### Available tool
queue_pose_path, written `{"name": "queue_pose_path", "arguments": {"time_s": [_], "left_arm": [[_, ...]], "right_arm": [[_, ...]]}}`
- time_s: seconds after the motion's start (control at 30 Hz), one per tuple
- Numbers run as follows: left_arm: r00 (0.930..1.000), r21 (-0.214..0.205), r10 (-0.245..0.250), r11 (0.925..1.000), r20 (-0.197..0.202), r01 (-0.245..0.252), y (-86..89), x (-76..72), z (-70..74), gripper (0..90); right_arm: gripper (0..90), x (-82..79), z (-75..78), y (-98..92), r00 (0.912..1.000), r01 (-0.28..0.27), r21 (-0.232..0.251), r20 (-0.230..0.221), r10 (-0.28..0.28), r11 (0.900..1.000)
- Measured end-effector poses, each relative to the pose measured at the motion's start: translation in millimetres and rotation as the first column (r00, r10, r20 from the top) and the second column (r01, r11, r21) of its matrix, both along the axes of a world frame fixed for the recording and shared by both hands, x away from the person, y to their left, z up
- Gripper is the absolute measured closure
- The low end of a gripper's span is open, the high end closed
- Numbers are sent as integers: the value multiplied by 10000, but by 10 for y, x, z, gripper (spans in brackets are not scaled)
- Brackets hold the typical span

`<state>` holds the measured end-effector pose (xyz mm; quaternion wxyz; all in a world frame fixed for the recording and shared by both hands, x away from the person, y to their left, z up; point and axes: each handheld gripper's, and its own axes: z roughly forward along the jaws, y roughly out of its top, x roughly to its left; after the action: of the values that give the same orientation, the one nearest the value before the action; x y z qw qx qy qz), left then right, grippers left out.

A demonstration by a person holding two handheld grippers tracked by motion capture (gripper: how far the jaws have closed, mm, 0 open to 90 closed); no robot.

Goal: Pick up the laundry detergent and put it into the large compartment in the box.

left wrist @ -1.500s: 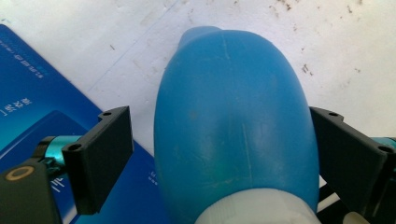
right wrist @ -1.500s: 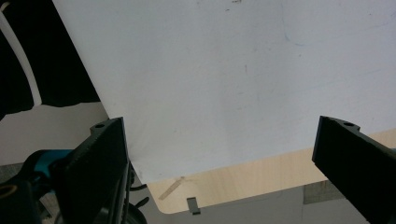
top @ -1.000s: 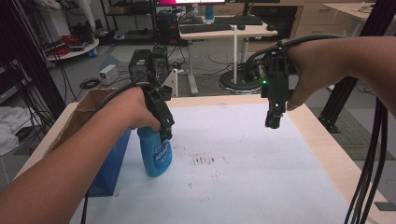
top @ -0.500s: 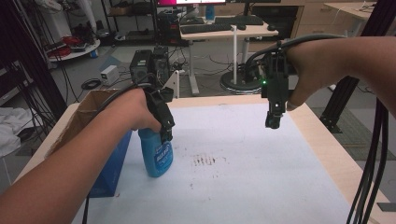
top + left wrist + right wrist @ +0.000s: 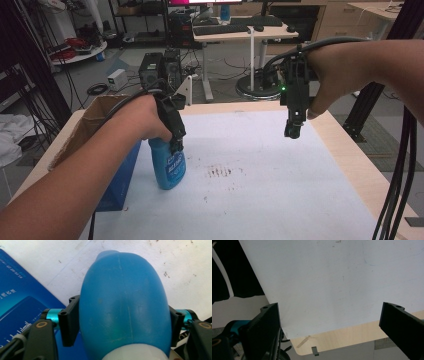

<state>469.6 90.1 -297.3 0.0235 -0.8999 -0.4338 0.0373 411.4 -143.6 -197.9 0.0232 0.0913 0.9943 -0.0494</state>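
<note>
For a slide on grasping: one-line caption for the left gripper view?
Left claw closed on the rounded blue plastic bottle, above the white tabletop, beside a blue box.

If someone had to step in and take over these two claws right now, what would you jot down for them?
Left claw: jaws have just been closing and now press both sides of the blue bottle, which stands upright on the white mat beside the blue box.
Right claw: open, holding nothing, above the mat's far right side.
Done: bottle gripped.
Left: bottle not yet lifted; the brown smudge on the mat is probably the thing to spray.
</note>
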Motion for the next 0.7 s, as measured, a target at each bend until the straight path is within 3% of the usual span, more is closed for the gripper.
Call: {"name": "queue_pose_path", "arguments": {"time_s": [0.13,0.5,0.7], "left_arm": [[10000,10,-27,10000,-95,27,-9,-2,-2,363],[9993,19,362,9993,-24,-362,-11,-7,-1,379],[9999,-224,123,9997,-116,-126,0,-27,22,380]], "right_arm": [[25,0,10,-5,10000,60,20,-16,-60,10000],[25,-2,3,-11,9999,117,-12,-2,-117,9999],[25,-7,2,-1,10000,87,-30,3,-87,10000]]}}
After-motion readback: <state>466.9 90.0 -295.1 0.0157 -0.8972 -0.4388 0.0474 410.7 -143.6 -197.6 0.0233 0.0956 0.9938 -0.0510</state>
